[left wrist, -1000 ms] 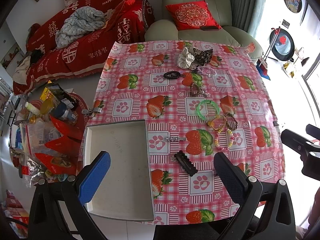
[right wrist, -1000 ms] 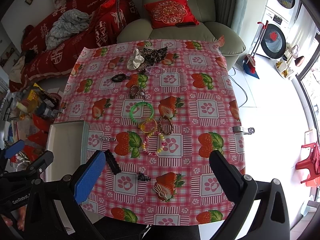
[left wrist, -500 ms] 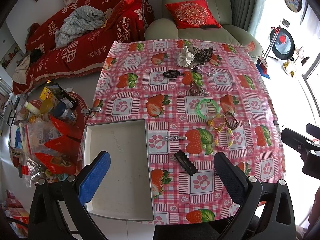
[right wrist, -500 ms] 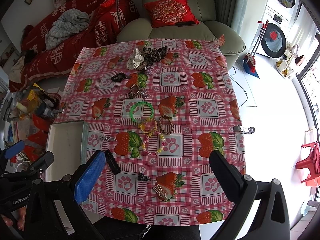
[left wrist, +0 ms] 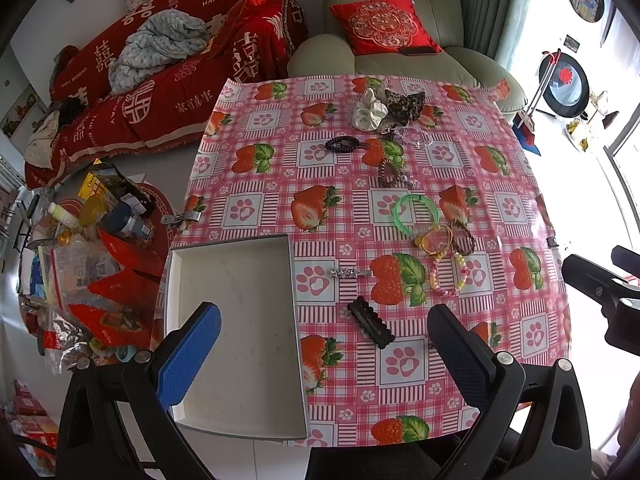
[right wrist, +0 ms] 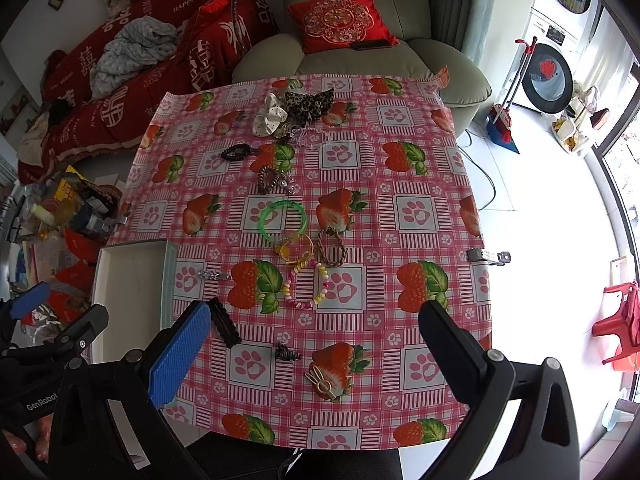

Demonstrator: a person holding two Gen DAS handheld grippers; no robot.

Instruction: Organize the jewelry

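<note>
Both tools are held above the near edge of the table (left wrist: 248,128), which is covered by a pink checked cloth printed with strawberries and paw marks. The left gripper (left wrist: 324,344) is spread wide and nothing is held between its fingers; its blue-padded finger (left wrist: 188,356) is seen over the white tray (left wrist: 236,320), which is set at the near left corner of the table. The right gripper (right wrist: 316,348) is likewise spread wide and grips nothing.

The jewelry is laid out on the cloth, outside the tray. Just beside the tray's right wall a silver star hair clip (left wrist: 347,273) is found, and nearer the near edge a black scalloped hair clip (left wrist: 371,322) is laid at a slant. Toward the middle a green bangle (left wrist: 416,214) is placed, with a yellow bangle (left wrist: 434,240) touching it, a brown braided bracelet (left wrist: 464,238) just beside that, and a pastel bead bracelet (left wrist: 448,274) below them. Farther back a brown coil hair tie (left wrist: 390,172) and a black hair tie (left wrist: 342,144) are seen, and near the far edge a white scrunchie (left wrist: 370,110) is set against a leopard-print scrunchie (left wrist: 404,104). In the right wrist view a small black claw clip (right wrist: 287,353) and a gold rabbit-shaped clip (right wrist: 322,380) are seen close to the near edge.
</note>
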